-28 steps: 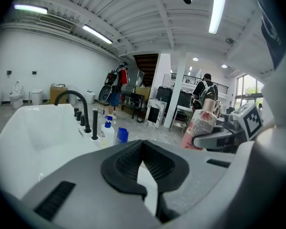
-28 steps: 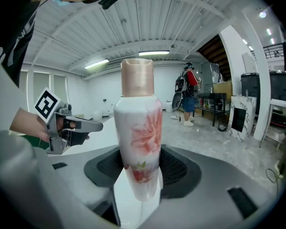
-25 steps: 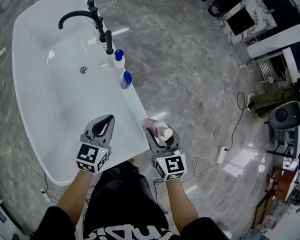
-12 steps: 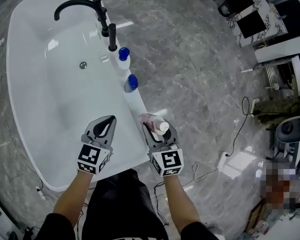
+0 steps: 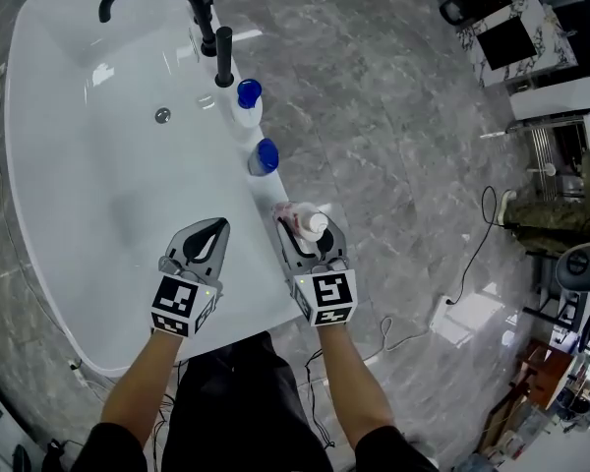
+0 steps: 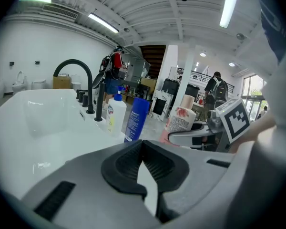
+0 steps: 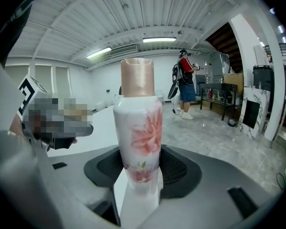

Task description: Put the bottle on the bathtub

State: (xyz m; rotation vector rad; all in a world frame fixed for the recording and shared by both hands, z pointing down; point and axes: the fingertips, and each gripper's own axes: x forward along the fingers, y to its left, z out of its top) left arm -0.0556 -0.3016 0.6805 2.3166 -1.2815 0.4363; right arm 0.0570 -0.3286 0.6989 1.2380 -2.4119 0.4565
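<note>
A white bottle with pink flowers and a beige cap stands upright in my right gripper, which is shut on it. It is at the right rim of the white bathtub; whether its base touches the rim I cannot tell. In the right gripper view the bottle fills the middle between the jaws of the right gripper, with white rim below. My left gripper is shut on nothing over the tub; its jaws meet in the left gripper view, where the flowered bottle shows at right.
Two blue-capped bottles stand on the rim beyond the held bottle, just before the black faucet. The drain is in the tub floor. Grey marble floor lies to the right, with a cable and furniture further off.
My right gripper has carried the flowered bottle forward, closer to the rim and the blue-capped bottles. The left gripper stays shut and has moved forward slightly with it.
</note>
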